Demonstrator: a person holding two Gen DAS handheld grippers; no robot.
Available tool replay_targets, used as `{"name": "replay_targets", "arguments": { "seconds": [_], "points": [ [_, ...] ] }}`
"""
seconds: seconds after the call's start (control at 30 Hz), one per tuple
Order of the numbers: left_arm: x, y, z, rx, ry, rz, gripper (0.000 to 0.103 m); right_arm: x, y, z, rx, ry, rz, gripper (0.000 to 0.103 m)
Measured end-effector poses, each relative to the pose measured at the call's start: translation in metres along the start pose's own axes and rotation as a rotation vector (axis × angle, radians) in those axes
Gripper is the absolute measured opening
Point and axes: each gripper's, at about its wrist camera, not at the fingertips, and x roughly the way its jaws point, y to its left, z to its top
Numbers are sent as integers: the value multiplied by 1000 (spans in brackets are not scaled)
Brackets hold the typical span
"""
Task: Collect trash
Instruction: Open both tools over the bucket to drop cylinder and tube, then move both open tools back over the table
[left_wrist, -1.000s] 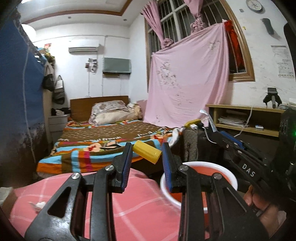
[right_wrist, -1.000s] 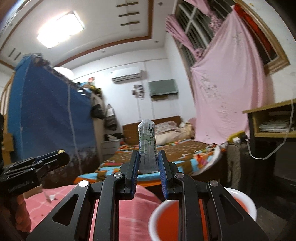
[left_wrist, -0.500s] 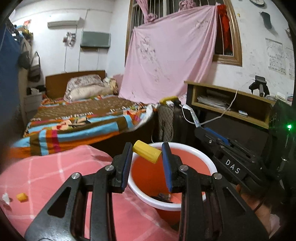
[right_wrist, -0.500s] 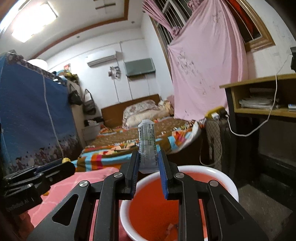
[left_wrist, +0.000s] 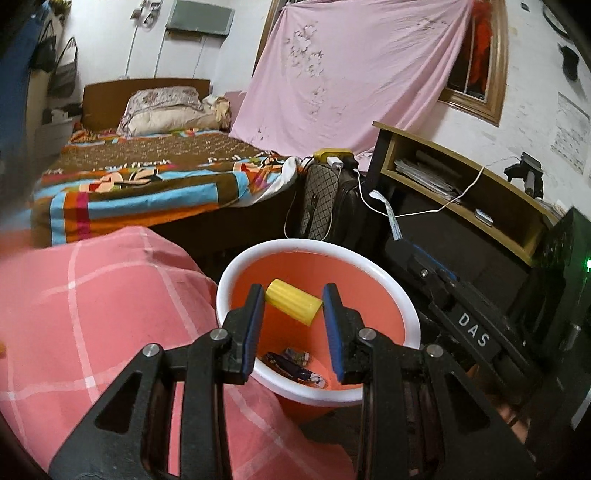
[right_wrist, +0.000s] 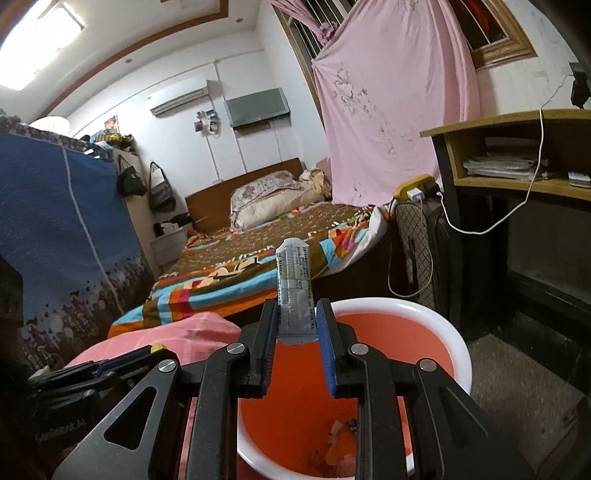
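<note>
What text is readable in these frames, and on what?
"DAS": white letters on the right hand-held gripper, seen from the left wrist view.
Print on the sachet held by that gripper: too small to read.
Lettering on the left hand-held gripper body in the right wrist view: blurred.
Bedspread lettering: unreadable.

Orange bucket (left_wrist: 369, 273) with white rim, yellow ribbed cylinder (left_wrist: 294, 307), pink checked cloth (left_wrist: 103, 306).
</note>
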Motion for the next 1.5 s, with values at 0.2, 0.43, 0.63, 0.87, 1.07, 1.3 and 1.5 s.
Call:
{"name": "replay_targets", "arguments": {
  "seconds": [0.2,0.43,0.63,0.87,1.07,1.3,1.5],
  "points": [
    [13,3,5,-68,49,1,18,6,-7,-3,24,39,-16,20],
    [12,6,5,-102,49,1,25,9,-10,-5,39,60,-29,20],
    [2,13,6,-102,19,35,29,8,-8,-5,34,61,-28,36],
    [-19,24,6,-97,-35,97,39,5,-1,-4,26,32,-16,45],
    [-40,38,5,-101,-92,175,62,3,9,-3,8,-3,-9,48],
    [-79,64,-4,-147,-236,288,90,-8,21,0,-2,-94,19,84],
    [-111,83,-19,-166,-317,384,90,-21,37,1,-29,-187,93,103]
  ]
}}
